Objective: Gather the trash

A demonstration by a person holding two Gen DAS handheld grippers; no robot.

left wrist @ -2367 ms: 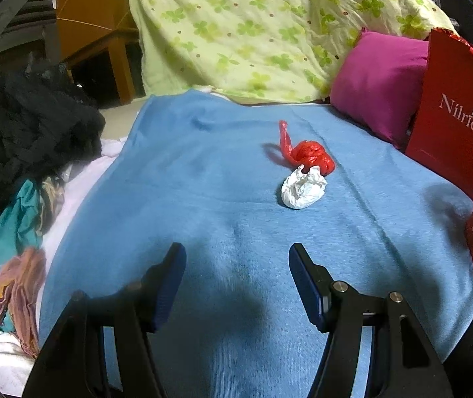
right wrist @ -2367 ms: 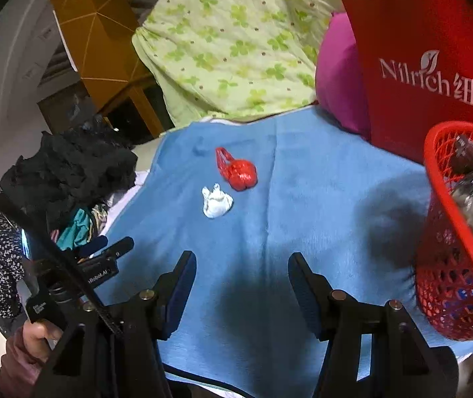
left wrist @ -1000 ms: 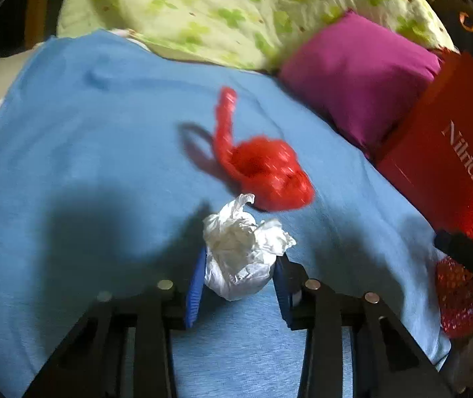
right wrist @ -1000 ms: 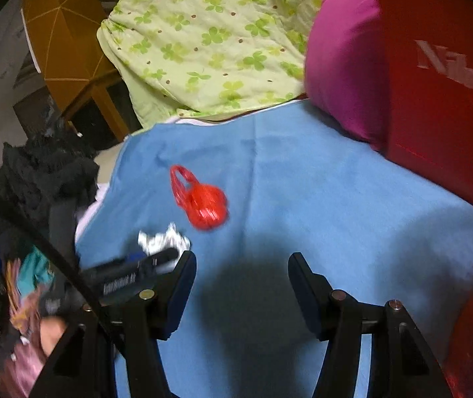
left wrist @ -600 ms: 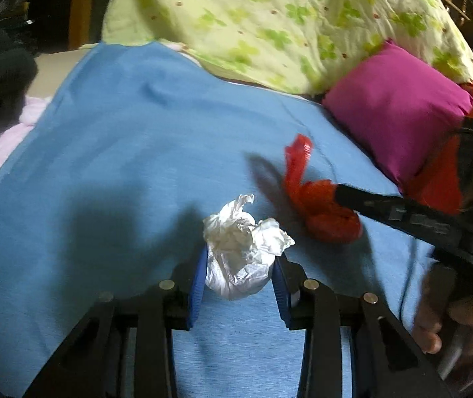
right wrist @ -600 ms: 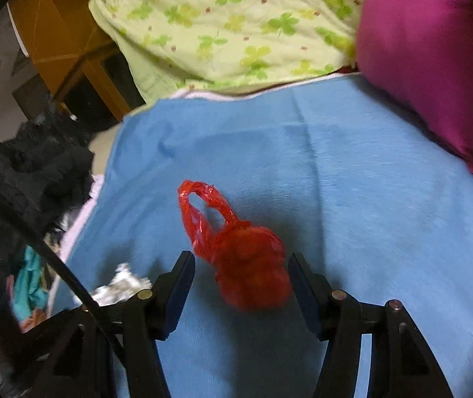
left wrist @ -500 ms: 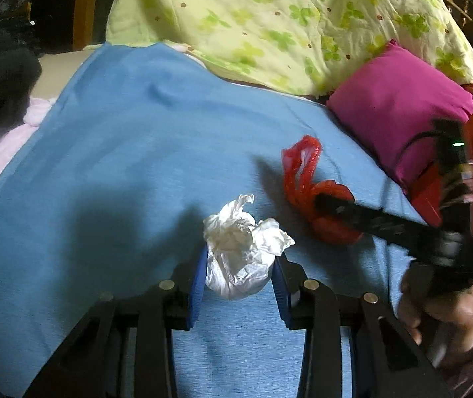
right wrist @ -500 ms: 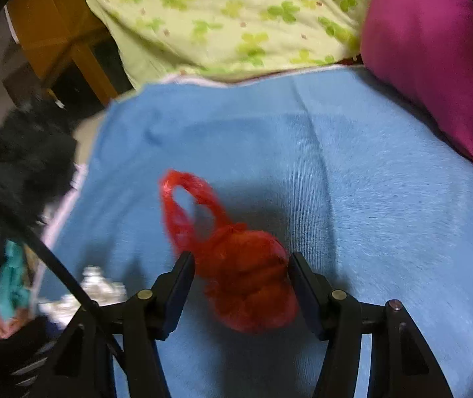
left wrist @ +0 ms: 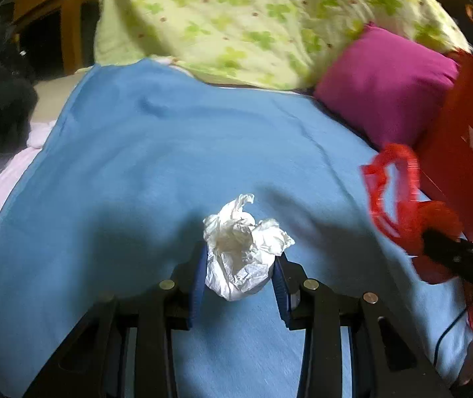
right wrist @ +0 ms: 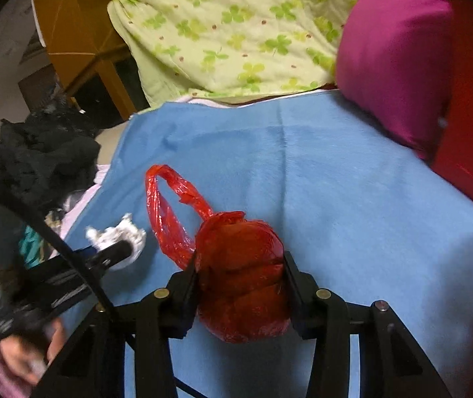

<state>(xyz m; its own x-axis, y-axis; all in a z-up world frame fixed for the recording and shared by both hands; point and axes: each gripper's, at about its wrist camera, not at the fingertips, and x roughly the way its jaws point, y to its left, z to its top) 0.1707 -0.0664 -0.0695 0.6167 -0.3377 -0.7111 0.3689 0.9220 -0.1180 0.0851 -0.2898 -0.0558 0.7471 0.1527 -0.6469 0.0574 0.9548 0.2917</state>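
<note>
A crumpled white paper wad [left wrist: 241, 252] sits between the blue pads of my left gripper [left wrist: 239, 265], which is shut on it just above the blue blanket [left wrist: 170, 152]. A knotted red plastic bag [right wrist: 236, 242] fills the space between the black fingers of my right gripper [right wrist: 239, 272]. The jaws are closing, and both pads press its sides. Its handle loops [right wrist: 166, 212] stick out to the upper left. In the left wrist view the red bag [left wrist: 398, 205] shows at the right. In the right wrist view the paper wad [right wrist: 117, 235] shows at the left.
A magenta pillow [left wrist: 385, 83] and a red paper shopping bag [left wrist: 461, 126] stand at the right edge of the blanket. A green floral quilt [left wrist: 236, 16] is piled at the back. Black clothes [right wrist: 37, 156] lie heaped on the left, with orange wooden furniture [right wrist: 70, 33] behind them.
My right gripper came down over the red bag and its jaws have narrowed onto it. My left gripper still holds the paper wad and has shifted a little.
</note>
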